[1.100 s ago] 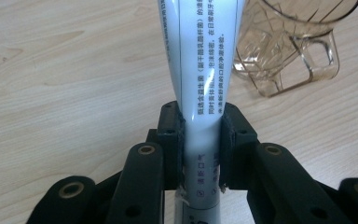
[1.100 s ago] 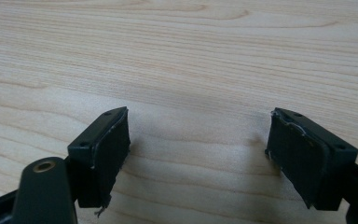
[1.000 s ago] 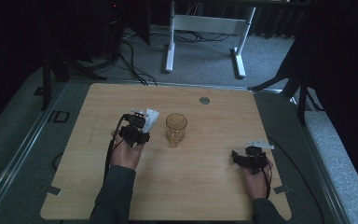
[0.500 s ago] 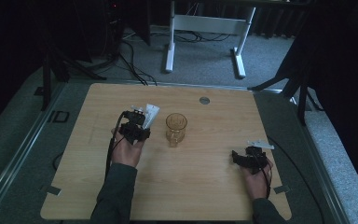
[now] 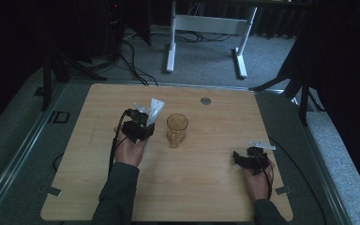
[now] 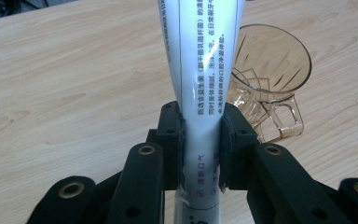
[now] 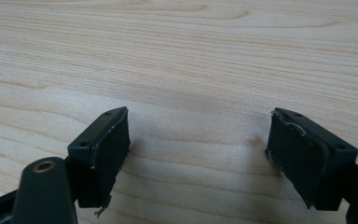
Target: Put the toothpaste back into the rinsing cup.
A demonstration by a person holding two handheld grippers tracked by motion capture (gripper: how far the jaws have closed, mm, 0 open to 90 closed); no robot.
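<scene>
Toothpaste tube (image 6: 200,93): white, soft-walled, printed with small dark lettering; clamped near its lower end between the two black pads of your left gripper (image 6: 200,149). It rises from the jaws and widens toward its flat crimped end. In the high view the tube (image 5: 153,110) leans up and away from your left gripper (image 5: 138,127), just beside the cup and apart from it.

Cup (image 5: 177,127): amber-tinted clear glass, faceted, with a handle; stands upright near the middle of the table (image 5: 215,197), mouth open and nothing in it. In the left gripper view the cup (image 6: 272,65) sits just past the tube, handle turned toward you.

Right gripper (image 7: 198,149): jaws wide apart, nothing between them, low over bare wood. In the high view it (image 5: 249,157) rests well apart from the cup, toward the table's right edge.

Handling note, as a judgement: the step in hand looks like standing the tube in the cup.
- Keep the pinch firm but not crushing; the tube wall dents easily.
- Lift the tube's lower end clear of the rim before you move across.
- Centre over the mouth, then lower; a knock on the rim could tip the cup.
- Your free right gripper could steady the cup by its handle.
</scene>
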